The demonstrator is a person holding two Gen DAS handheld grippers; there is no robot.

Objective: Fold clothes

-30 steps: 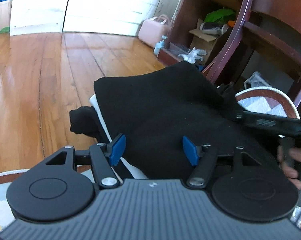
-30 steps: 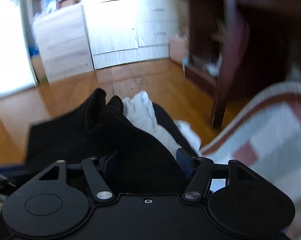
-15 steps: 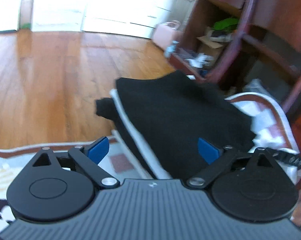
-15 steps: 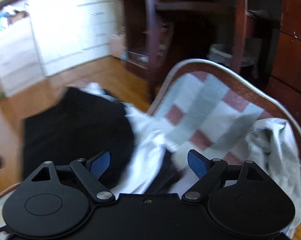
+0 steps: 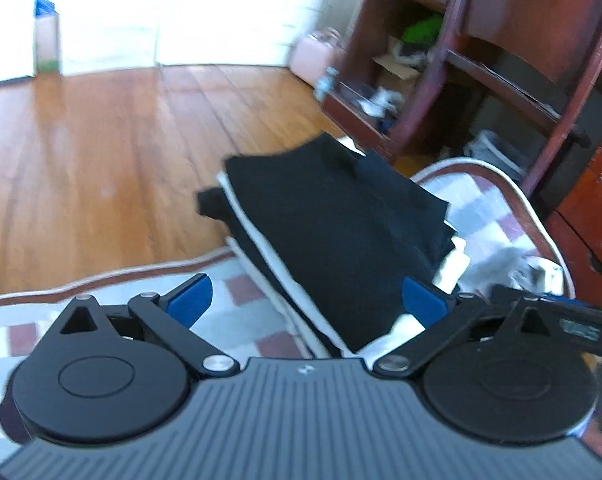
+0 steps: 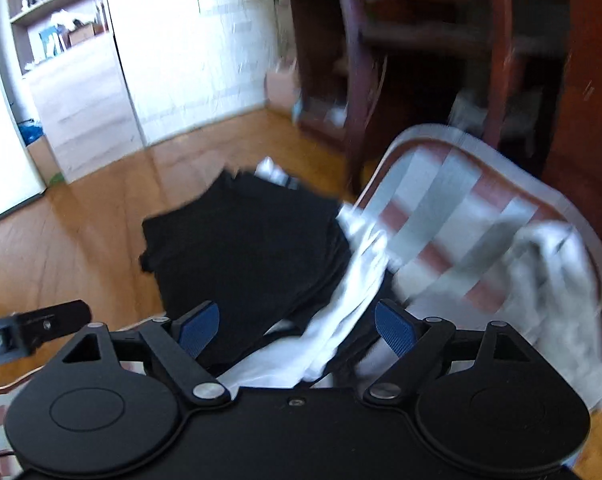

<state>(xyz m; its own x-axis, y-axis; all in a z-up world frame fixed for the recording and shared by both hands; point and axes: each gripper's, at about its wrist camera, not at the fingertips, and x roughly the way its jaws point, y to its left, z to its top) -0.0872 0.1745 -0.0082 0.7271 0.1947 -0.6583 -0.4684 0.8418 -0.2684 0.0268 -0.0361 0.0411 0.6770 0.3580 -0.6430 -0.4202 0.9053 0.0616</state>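
A folded black garment (image 5: pixel 333 232) tops a stack of black and white clothes (image 5: pixel 261 256) at the edge of a checked rug (image 5: pixel 485 200). My left gripper (image 5: pixel 307 300) hovers above the stack's near end; its jaws are opening and the blue pads touch no cloth. In the right wrist view the black garment (image 6: pixel 245 240) lies flat, with white cloth (image 6: pixel 361 264) spilling from under it. My right gripper (image 6: pixel 297 328) is open over that near end, holding nothing. Part of the other gripper (image 6: pixel 29 332) shows at the left edge.
A crumpled grey-white garment (image 6: pixel 553 280) lies on the rug (image 6: pixel 461 208) to the right. Dark wooden chair legs (image 6: pixel 357 80) and a cluttered shelf unit (image 5: pixel 401 80) stand just behind the stack. Bare wooden floor (image 5: pixel 101 160) spreads to the left.
Both grippers let go of the black garment, opened wide, and pulled back and up from the stack. The garment now lies flat on top.
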